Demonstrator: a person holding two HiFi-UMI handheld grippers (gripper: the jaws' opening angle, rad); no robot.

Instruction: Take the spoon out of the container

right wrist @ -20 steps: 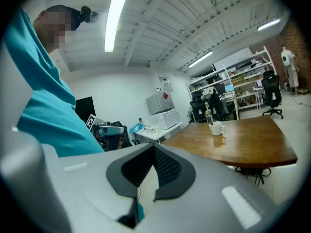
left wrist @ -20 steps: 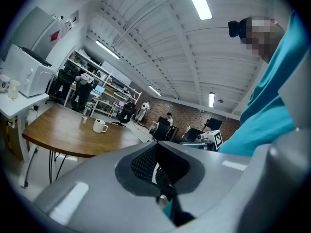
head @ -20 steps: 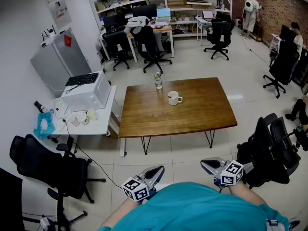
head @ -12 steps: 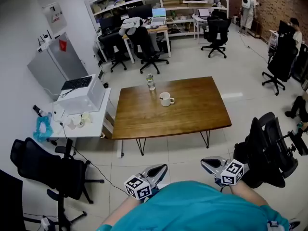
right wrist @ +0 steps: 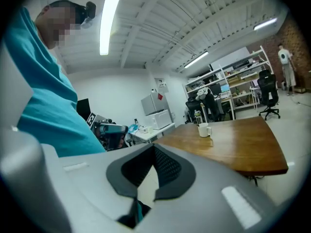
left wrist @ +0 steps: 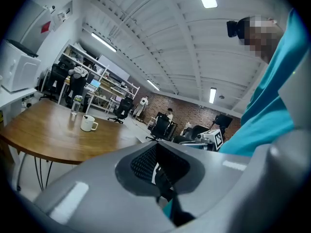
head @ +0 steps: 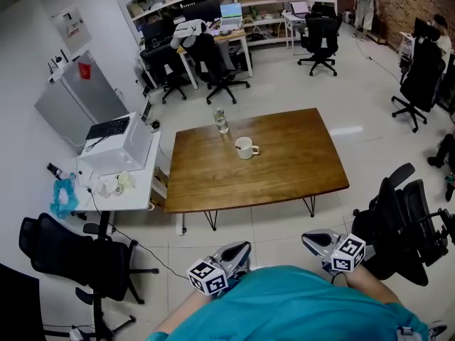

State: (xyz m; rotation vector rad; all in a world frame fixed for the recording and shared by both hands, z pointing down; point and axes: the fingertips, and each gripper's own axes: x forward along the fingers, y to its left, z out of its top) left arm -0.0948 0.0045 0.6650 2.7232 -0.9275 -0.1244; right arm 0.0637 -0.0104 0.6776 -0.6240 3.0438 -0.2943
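We stand well back from the near edge of the wooden surface (head: 284, 169), with a black office chair (head: 402, 226) just to our right. Our left claw (head: 240, 249) and right claw (head: 310, 240) hang low against our teal shirt (head: 298, 307). Each has its jaws pressed together and holds nothing. The white mug (head: 245, 148) sits toward the surface's far edge, left of the middle. A clear bottle (head: 221, 120) stands near it, by the far left corner. We cannot make out the spoon from here.

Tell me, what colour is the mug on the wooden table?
The mug is white, clearest in the head view.
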